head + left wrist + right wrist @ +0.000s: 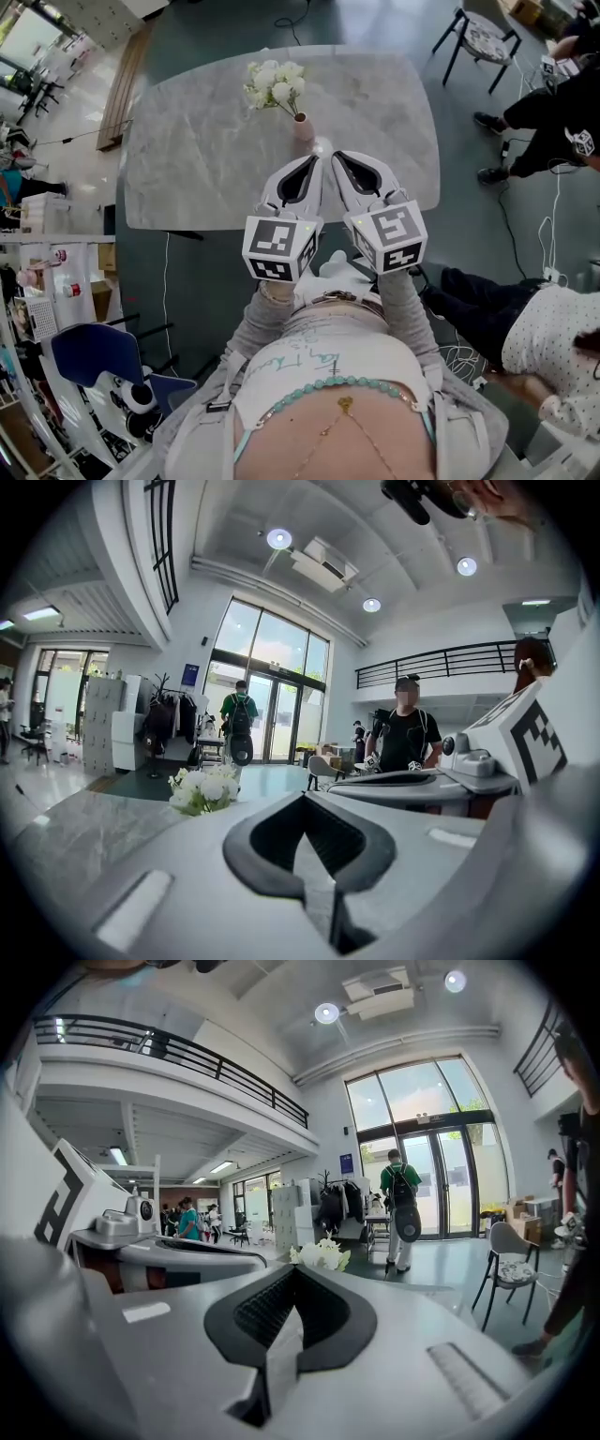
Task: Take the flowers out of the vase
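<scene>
**Pre-grasp: both grippers closed, flowers not yet touched**

Status:
- The bunch of white flowers [274, 84] sits in the small pink narrow-necked vase [303, 127], on the far half of the grey marble surface [197, 159]. The stems lean left of the vase, toward the far edge.
- The left gripper [312, 161] and right gripper [339, 157] are side by side above the near part of the surface, just short of the vase and touching nothing.
- My left fingers [248, 841] are tip to tip with nothing between them. The right fingers [234, 1321] are the same.
- Both gripper views show the blooms ahead [200, 789] [321, 1254]. The vase itself is hidden behind the gripper bodies there.

How I'd do this step:
- Open both sets of fingers before closing in, since shut tips would only knock the vase.
- The vase looks light and top-heavy, so the right gripper should pin its body low down.
- The left gripper should take the stems just above the neck, not the blooms, which would crush or shed.
- Pull along the stem lean, up and slightly left. A straight vertical pull will probably drag the vase with it.
- Use light grip force, as the stems will probably slip before they snap.

Risk: the vase tips if it isn't braced before the pull.
</scene>
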`<action>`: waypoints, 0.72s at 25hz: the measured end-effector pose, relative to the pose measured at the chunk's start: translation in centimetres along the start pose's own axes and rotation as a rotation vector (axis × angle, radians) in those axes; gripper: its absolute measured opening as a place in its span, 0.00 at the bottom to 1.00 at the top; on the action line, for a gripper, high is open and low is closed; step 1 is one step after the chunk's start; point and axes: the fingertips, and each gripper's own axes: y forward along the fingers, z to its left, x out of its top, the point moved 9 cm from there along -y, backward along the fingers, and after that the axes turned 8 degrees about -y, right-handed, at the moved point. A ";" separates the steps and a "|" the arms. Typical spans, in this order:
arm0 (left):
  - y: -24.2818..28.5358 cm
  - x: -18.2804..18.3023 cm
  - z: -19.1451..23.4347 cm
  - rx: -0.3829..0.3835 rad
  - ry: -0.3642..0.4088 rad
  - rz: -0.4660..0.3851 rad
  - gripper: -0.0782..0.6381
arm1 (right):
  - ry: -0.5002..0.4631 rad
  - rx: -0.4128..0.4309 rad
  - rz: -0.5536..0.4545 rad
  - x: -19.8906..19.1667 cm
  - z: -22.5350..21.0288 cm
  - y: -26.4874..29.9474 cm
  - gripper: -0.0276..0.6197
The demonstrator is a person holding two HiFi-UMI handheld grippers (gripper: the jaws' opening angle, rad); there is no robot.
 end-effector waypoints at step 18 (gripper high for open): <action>5.1 1.4 4.7 -0.040 -0.010 0.022 0.11 | 0.022 -0.080 0.032 -0.5 -3.2 5.1 0.08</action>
